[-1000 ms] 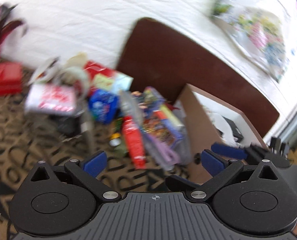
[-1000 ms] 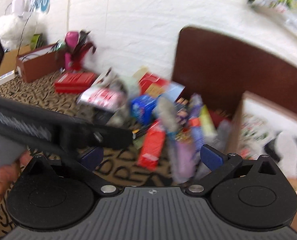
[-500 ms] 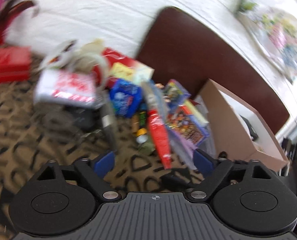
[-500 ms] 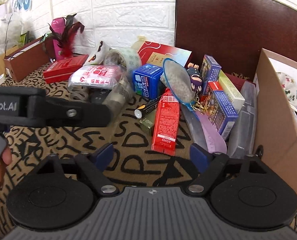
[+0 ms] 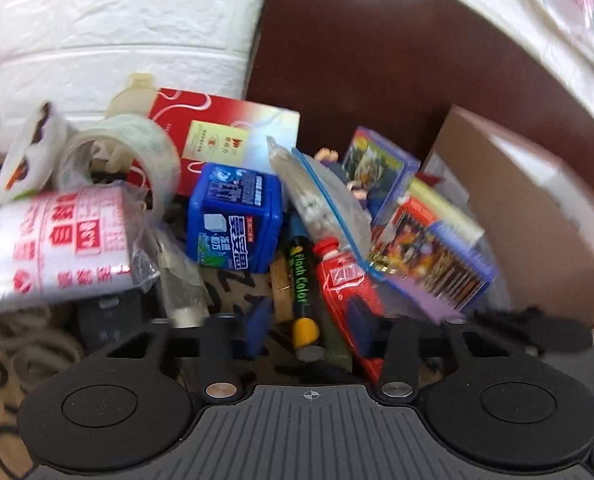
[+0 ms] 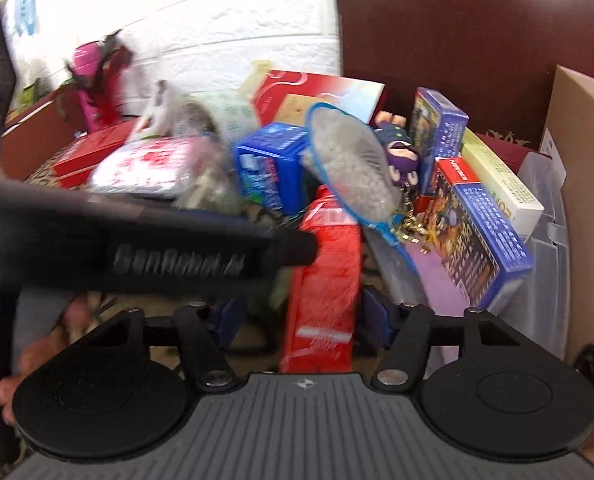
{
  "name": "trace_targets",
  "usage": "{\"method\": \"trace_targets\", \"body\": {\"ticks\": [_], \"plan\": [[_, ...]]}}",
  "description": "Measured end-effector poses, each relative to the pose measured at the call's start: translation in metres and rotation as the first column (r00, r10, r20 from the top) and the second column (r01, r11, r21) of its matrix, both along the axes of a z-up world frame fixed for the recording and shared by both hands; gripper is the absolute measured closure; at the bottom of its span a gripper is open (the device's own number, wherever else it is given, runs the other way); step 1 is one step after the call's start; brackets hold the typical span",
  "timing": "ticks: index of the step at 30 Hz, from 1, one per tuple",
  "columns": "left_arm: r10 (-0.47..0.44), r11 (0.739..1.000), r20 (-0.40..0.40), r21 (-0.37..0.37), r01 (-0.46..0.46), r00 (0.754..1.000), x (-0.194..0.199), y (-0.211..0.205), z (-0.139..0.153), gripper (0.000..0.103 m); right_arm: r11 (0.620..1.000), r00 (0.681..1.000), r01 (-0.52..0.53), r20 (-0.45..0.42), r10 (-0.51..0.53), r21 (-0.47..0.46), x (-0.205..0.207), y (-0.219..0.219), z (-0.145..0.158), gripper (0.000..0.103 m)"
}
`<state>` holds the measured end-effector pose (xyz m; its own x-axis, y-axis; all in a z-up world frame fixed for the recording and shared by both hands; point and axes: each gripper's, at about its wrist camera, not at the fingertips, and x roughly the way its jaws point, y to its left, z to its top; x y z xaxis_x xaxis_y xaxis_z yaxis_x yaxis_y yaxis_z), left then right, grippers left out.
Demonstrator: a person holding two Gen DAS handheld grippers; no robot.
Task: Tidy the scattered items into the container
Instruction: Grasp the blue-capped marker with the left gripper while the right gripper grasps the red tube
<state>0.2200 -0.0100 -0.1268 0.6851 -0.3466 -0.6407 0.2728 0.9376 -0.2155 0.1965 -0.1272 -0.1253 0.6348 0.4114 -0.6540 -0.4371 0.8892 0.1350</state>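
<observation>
A pile of small items lies on the patterned cloth. In the left wrist view, my left gripper (image 5: 309,326) is open, its fingers on either side of a black Flash Color marker (image 5: 300,280) with a yellow end, not touching it. A red carton (image 5: 347,292) lies just right of the marker. In the right wrist view, my right gripper (image 6: 301,316) is open around the near end of the same red carton (image 6: 325,280). The cardboard box (image 6: 577,168) stands at the right. The left gripper's body (image 6: 145,248) crosses that view.
A blue box (image 5: 237,220), tape roll (image 5: 137,152), white packet (image 5: 57,248), zip bag of pellets (image 6: 353,168), card boxes (image 6: 477,224), a keychain figure (image 6: 397,148) and a clear plastic case (image 6: 545,240) crowd the pile. A dark headboard (image 5: 377,60) stands behind.
Both grippers have moved forward and down into the pile and their jaws have narrowed. The left now straddles the marker, the right the red carton.
</observation>
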Motion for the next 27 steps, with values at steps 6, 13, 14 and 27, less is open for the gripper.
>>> {"method": "trace_targets", "body": {"ticks": [6,13,14,27], "plan": [[-0.02,0.999,-0.034,-0.039,0.019,0.999,-0.017,0.006,0.002,0.077,1.0,0.999,-0.022,-0.039,0.022,0.016,-0.016,-0.002,0.002,0.058],[-0.069,0.993,-0.119,-0.106,0.057,0.99,-0.098,0.012,-0.006,0.075,0.997,0.994,-0.065,-0.083,0.068,0.036,-0.097,-0.022,0.006,0.059],[-0.08,0.991,-0.152,-0.123,0.061,0.985,-0.107,0.013,-0.01,0.075,0.997,0.994,-0.057,-0.091,0.061,0.044,-0.11,-0.028,0.007,0.059],[0.037,0.981,-0.185,-0.18,-0.07,0.982,-0.146,0.032,-0.009,0.046,0.989,0.992,0.115,-0.07,-0.109,0.088,-0.157,-0.057,0.024,0.058]]}}
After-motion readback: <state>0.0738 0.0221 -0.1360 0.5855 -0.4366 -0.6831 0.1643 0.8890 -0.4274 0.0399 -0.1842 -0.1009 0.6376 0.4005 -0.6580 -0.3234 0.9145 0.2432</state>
